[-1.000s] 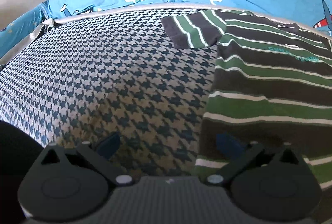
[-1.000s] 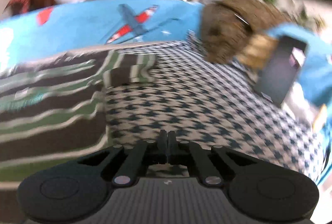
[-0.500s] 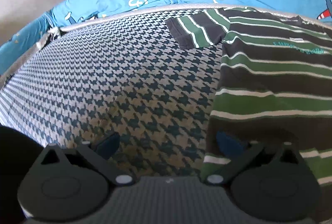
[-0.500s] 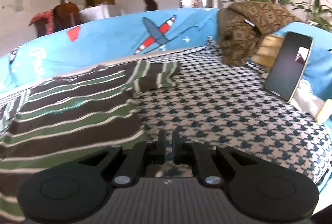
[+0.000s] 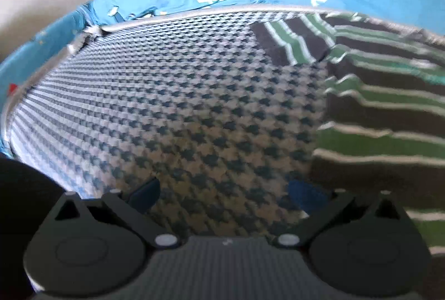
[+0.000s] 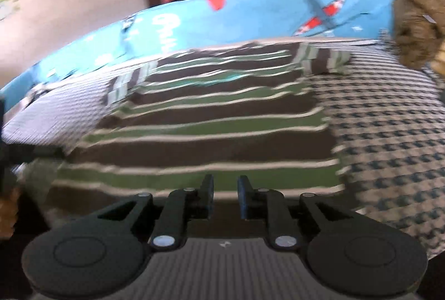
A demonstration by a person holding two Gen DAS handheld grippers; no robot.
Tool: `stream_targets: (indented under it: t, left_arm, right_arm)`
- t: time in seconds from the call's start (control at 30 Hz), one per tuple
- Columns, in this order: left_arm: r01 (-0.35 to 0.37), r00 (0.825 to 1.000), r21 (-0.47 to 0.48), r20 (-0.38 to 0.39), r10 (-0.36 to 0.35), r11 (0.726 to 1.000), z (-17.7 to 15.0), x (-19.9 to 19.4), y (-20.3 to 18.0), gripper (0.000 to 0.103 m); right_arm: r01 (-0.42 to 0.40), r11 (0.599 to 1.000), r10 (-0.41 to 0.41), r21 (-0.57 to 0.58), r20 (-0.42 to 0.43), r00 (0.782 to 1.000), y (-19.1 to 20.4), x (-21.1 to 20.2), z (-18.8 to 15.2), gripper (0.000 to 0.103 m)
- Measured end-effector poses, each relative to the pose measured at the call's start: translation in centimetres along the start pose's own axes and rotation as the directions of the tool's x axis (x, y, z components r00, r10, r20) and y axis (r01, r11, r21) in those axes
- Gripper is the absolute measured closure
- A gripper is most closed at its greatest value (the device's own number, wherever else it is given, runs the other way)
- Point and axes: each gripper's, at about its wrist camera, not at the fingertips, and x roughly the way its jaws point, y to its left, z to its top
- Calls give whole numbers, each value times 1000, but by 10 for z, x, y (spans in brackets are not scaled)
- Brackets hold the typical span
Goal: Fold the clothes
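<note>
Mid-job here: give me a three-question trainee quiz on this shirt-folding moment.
1. True or false: the left gripper is wide open.
2. What lies in front of the right gripper? A) striped shirt B) towel C) jeans
3. Fill in: the shirt lies on a ____-patterned sheet.

Key: 1 true. 2 A. 3 houndstooth.

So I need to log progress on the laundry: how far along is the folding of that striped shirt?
Barely started. The striped shirt lies spread flat on the houndstooth cover, both sleeves out, no fold visible. Nothing is in hand: the left tongs are wide open over the cover beside the shirt's edge, and the right tongs are slightly open above the hem. All folds remain.
</note>
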Motion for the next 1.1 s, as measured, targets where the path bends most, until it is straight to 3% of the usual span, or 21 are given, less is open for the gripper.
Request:
stream_targets:
  t: [0.1, 0.27, 0.63, 0.8, 0.97, 1.1]
  left_arm:
    - [80, 996, 19, 35, -81, 997, -2, -12, -3, 0]
    - [230, 973, 65, 10, -231, 971, -7, -19, -16, 0]
    - [333, 941, 151, 16, -339, 931, -16, -39, -29, 0]
    - [380, 924, 170, -24, -382, 909, -26, -43, -31, 0]
    - [422, 905, 217, -33, -425, 880, -36, -56, -34, 0]
    - [449, 890, 254, -49, -453, 856, -41, -61, -39, 0]
  right_arm:
    - [-72, 997, 71, -36, -29, 997, 13, -1, -6, 84]
    - [-126, 983, 116, -135, -78, 990, 36, 0, -17, 83]
    - [-282, 927, 232, -246, -211, 949, 66, 9, -33, 83]
    - [-239, 938, 174, -250, -256, 951, 66, 22, -37, 83]
    - [-199, 960, 171, -199, -152, 974, 55, 13, -27, 83]
    - [-155, 972, 135, -177, -118, 984, 50, 15, -22, 83]
